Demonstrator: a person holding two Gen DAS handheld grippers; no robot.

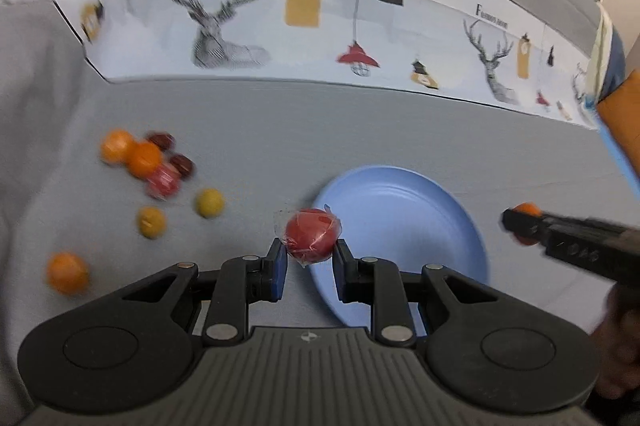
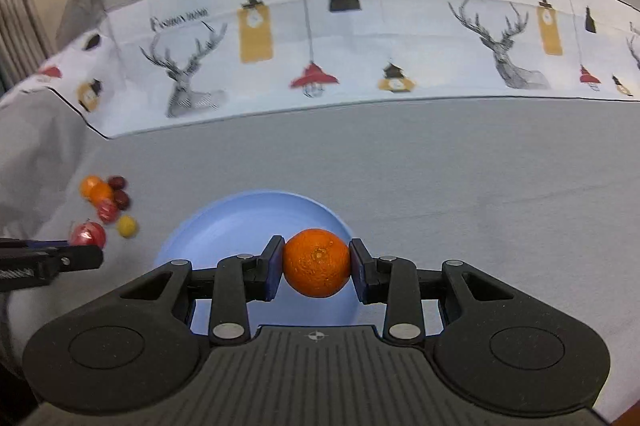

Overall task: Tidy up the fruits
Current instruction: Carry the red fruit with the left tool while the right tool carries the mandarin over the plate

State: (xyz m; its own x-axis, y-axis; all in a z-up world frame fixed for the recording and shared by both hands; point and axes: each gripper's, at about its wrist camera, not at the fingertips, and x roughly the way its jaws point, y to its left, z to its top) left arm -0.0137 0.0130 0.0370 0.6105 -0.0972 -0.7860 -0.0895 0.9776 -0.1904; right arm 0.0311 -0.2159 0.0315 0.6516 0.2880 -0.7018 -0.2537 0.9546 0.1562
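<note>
My left gripper point(image 1: 311, 252) is shut on a red fruit wrapped in clear film point(image 1: 311, 240), held at the left edge of a blue plate point(image 1: 400, 210). My right gripper point(image 2: 316, 262) is shut on an orange point(image 2: 316, 263), held above the same blue plate point(image 2: 224, 226). In the left wrist view the right gripper point(image 1: 524, 224) shows at the right with the orange point(image 1: 529, 209). In the right wrist view the left gripper point(image 2: 86, 252) shows at the left with the red fruit point(image 2: 87, 235). The plate has nothing lying on it.
Loose fruits lie on the grey cloth to the left: oranges point(image 1: 132, 152), dark red fruits point(image 1: 182, 164), a wrapped red one point(image 1: 162, 180), two yellow-green ones point(image 1: 209, 203) and a lone orange point(image 1: 67, 273). A white deer-print band point(image 1: 280, 26) runs across the back.
</note>
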